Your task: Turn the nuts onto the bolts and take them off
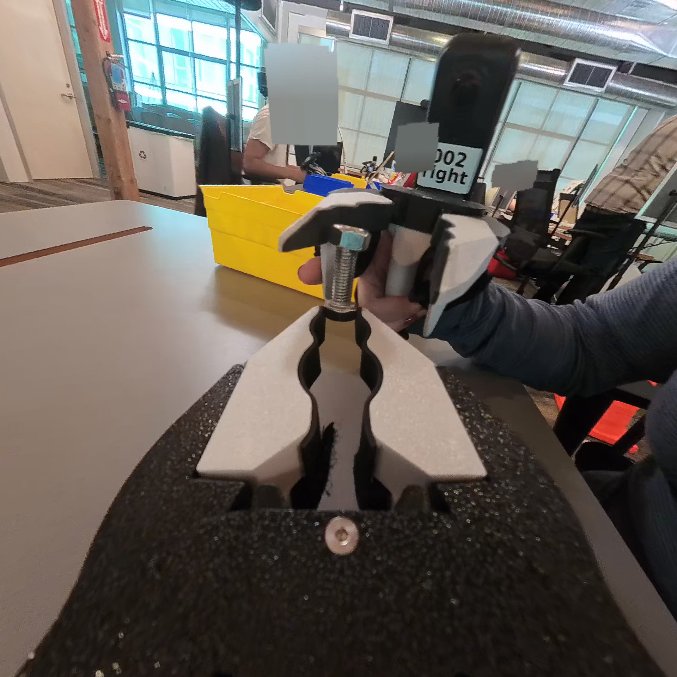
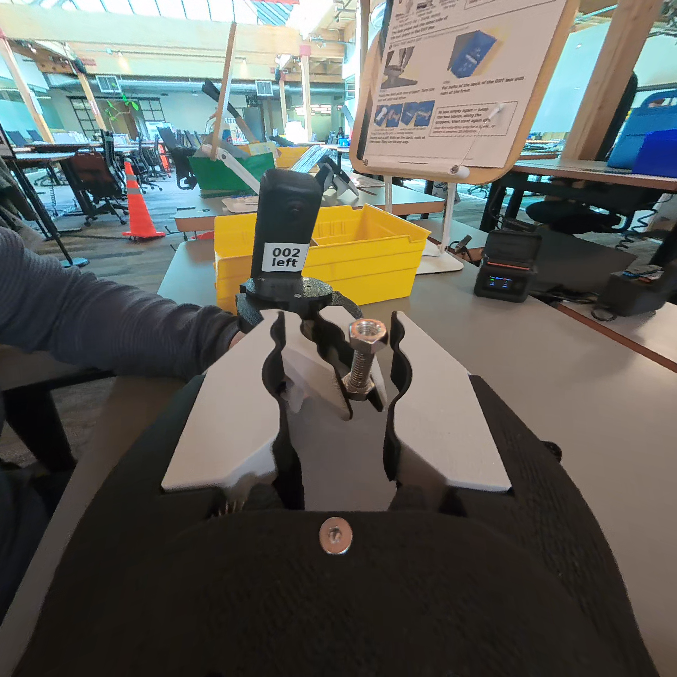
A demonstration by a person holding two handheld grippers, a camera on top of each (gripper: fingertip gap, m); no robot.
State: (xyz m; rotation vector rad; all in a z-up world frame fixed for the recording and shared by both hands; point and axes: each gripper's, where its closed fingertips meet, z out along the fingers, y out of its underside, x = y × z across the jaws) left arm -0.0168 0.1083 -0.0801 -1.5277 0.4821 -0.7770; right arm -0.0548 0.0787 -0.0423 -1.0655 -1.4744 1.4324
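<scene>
A: How far along is it?

B: The left gripper [image 1: 339, 315] is closed on the bolt's [image 1: 340, 278] head, shaft upright. The nut [image 2: 367, 332] sits at the very tip of the thread, so it is either just started or nearly off; I can't tell which.

A: And the right gripper [image 2: 337, 361]?

B: Wide open, holding nothing, its fingers either side of the nut.

A: Count?

B: 1 bolt, 1 nut, 2 grippers. 1 yellow bin [image 2: 366, 252] on the bench [image 2: 531, 366] at 12 o'clock; contents hidden.
</scene>
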